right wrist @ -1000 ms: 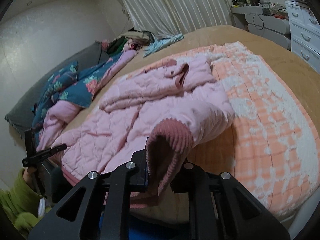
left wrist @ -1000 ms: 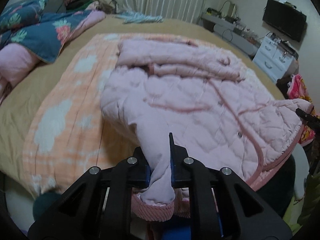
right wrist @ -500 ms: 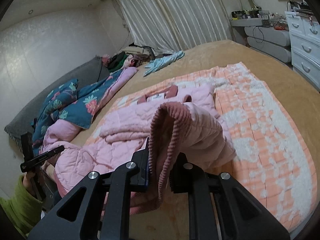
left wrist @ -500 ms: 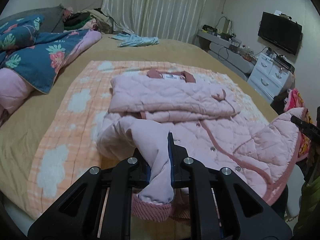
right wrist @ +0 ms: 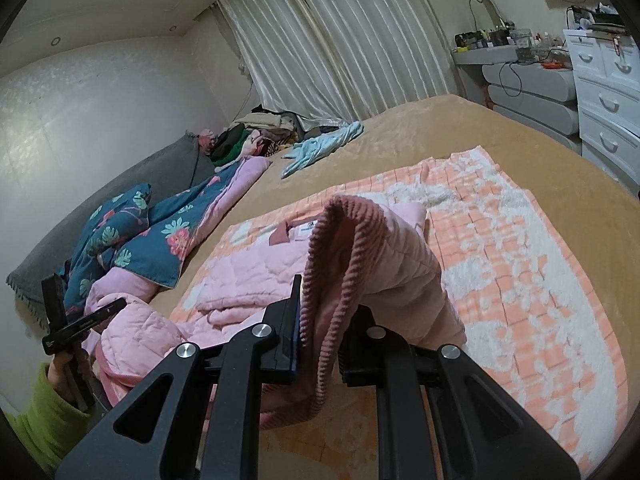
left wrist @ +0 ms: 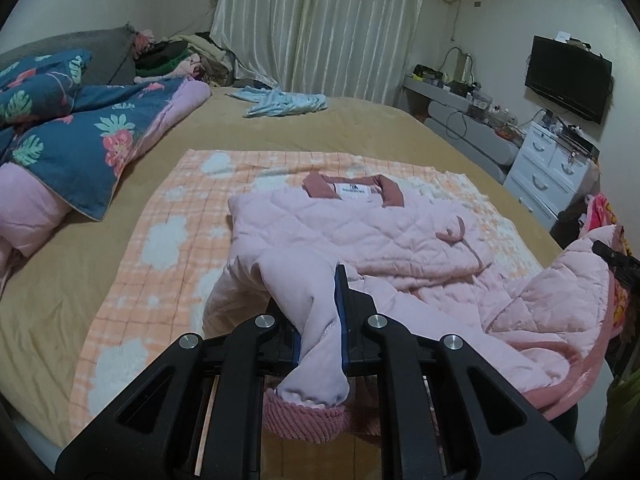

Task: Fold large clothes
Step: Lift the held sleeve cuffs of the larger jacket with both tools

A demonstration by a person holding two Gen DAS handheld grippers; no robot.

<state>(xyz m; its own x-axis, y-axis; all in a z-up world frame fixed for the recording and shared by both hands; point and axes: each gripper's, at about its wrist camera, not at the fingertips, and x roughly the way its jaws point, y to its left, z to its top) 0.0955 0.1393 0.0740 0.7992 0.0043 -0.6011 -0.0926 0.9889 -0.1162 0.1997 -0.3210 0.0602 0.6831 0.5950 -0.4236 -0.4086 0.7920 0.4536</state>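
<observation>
Left wrist view: left gripper (left wrist: pixel 320 320) pinching pink quilted jacket (left wrist: pixel 360 236) hem; right gripper (right wrist: pixel 320 320) pinching its ribbed hem; jacket lying mid-bed on orange checked blanket (left wrist: pixel 168 208).

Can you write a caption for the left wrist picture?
Left gripper pinches the pink quilted jacket's hem above the bed.
</observation>
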